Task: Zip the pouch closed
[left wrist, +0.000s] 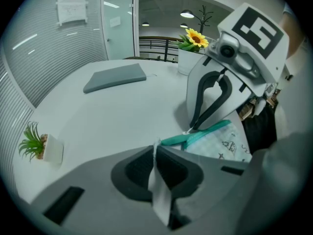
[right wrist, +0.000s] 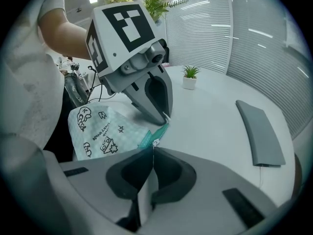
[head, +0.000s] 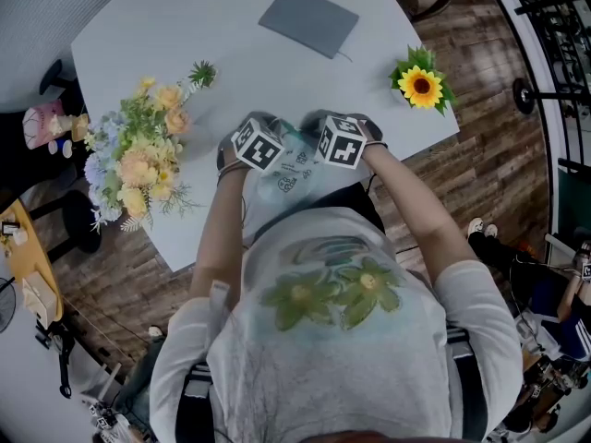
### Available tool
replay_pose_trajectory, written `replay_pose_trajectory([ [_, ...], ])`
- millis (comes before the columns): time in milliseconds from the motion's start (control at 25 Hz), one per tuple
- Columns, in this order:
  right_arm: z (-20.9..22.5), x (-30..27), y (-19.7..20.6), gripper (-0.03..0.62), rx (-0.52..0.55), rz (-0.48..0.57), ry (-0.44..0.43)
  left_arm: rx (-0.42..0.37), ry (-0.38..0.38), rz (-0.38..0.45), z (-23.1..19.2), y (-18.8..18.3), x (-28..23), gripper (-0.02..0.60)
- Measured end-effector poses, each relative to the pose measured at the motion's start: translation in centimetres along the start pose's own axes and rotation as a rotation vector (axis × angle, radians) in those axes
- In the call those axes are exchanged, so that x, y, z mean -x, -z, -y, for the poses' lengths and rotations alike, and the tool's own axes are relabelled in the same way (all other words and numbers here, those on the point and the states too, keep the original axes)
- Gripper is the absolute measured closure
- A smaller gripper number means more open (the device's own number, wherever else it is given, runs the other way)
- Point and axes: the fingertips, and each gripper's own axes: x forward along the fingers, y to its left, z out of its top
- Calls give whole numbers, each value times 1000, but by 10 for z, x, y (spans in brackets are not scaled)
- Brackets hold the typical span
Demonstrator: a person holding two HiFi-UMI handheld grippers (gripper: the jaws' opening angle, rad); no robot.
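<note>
1. The pale mint fabric pouch (right wrist: pixel 100 131) with black cartoon prints lies at the near edge of the white surface (head: pixel 185 35). It sits between the two grippers at the middle of the head view.
2. The left gripper (left wrist: pixel 155 148) has its jaws together, pinched on the end of the pouch's teal zipper band (left wrist: pixel 208 130).
3. The right gripper (right wrist: pixel 153 151) has its jaws pressed together on the small metal zipper pull (right wrist: pixel 155 143). Only a short stretch of band separates it from the left gripper's tips.
4. In the head view the two marker cubes and the person's forearms cover much of the pouch.
5. A flat grey rectangular pad (head: pixel 307 19) lies at the top centre, well apart from the pouch.
6. A yellow sunflower in a white pot (head: pixel 422 86) stands at the upper right, near the surface's edge.
7. A bouquet of peach, yellow and pale blue flowers (head: pixel 138 160) stands at the left. A small green plant in a white pot (head: pixel 202 74) stands just above it.
</note>
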Motion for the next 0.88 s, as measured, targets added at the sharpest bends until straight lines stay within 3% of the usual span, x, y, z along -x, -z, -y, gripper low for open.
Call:
replay_pose_trajectory([
  [880,-7,6,11,574,14,-23,-19,5,-2,5,0,0,1,560],
])
